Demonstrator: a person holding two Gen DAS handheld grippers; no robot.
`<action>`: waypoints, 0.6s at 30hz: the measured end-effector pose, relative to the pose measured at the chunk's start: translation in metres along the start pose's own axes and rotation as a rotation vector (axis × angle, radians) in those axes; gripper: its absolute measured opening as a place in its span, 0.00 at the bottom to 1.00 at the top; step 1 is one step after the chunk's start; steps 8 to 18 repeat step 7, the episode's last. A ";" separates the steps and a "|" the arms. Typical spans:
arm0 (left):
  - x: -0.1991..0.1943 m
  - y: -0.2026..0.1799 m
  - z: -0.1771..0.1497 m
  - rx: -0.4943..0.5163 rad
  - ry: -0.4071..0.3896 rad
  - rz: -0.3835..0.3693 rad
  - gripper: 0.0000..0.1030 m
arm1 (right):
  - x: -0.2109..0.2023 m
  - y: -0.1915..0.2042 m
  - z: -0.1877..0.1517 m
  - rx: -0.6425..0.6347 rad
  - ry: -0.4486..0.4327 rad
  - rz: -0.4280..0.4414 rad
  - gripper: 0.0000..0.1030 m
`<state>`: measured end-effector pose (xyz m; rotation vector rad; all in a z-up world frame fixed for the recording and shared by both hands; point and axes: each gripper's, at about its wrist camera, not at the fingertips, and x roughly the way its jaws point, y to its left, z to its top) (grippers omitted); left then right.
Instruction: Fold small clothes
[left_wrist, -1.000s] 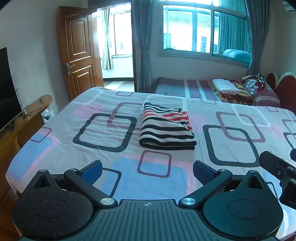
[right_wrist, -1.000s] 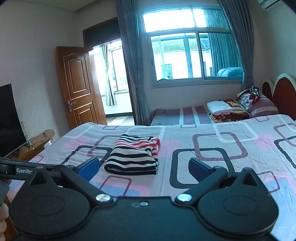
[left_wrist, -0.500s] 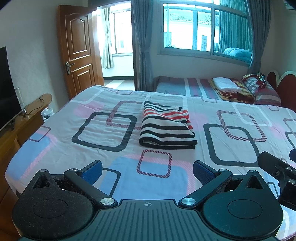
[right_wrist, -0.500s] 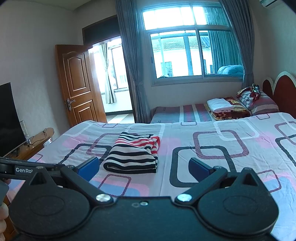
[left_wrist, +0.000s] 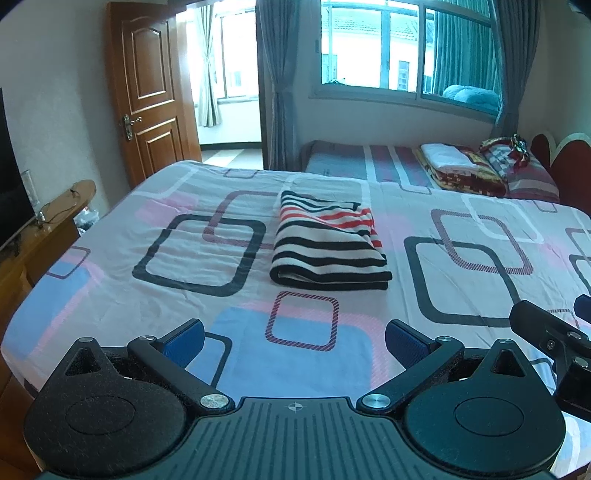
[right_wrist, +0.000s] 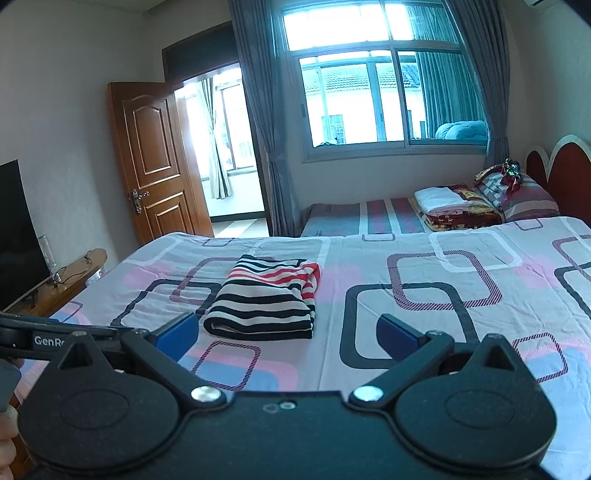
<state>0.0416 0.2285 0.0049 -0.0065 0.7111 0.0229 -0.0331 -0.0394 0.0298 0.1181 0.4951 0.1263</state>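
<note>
On the patterned bed, folded black, white and red striped garment mid-sheet, well clear of both wide, empty claws, left and right; any careless nudge likely undoing loose folds.

Both grippers have drifted slightly over the last second, the left gripper tipping down a touch and the right gripper lifting, so the folded striped garment sits lower in its view.
</note>
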 end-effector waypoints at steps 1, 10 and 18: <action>0.003 -0.001 0.001 0.004 -0.002 -0.002 1.00 | 0.002 0.000 0.000 0.000 0.003 0.001 0.99; 0.026 -0.006 0.007 0.010 0.004 -0.024 1.00 | 0.014 -0.002 -0.001 0.006 0.025 -0.005 0.99; 0.026 -0.006 0.007 0.010 0.004 -0.024 1.00 | 0.014 -0.002 -0.001 0.006 0.025 -0.005 0.99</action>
